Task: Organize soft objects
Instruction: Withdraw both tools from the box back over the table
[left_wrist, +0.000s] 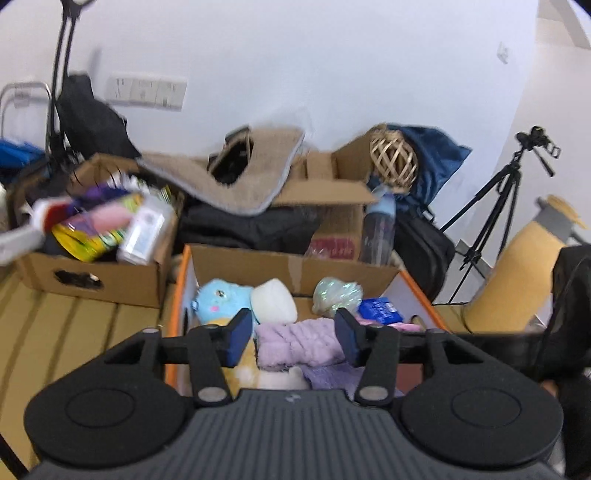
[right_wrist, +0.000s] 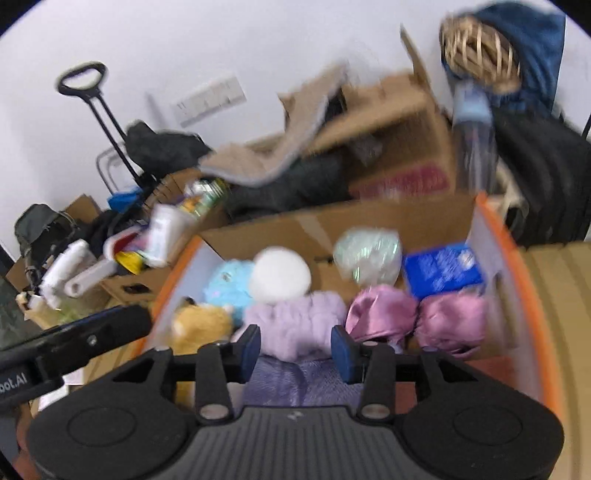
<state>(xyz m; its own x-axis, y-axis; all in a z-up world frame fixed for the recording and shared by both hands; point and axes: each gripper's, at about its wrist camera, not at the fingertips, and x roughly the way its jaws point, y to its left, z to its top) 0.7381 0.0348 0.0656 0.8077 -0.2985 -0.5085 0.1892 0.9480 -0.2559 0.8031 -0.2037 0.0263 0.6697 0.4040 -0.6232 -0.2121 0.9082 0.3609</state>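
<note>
Pink satin bundles (right_wrist: 417, 317) in right view only, tripod (left_wrist: 491, 218) in left

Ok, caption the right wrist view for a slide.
Right gripper open above a lilac fluffy cloth in the orange-edged box.

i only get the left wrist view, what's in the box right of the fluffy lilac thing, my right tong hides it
Observer: Two pink satin bundles lie side by side there, in front of a blue packet.
Operator: are the right tongs holding anything
Observer: No. The right tongs are open and empty, with the lilac fluffy cloth lying just beyond them.
Operator: and the yellowish thing under my left tong
Observer: That is an orange-yellow plush toy, lying at the near left, next to the blue plush.
</note>
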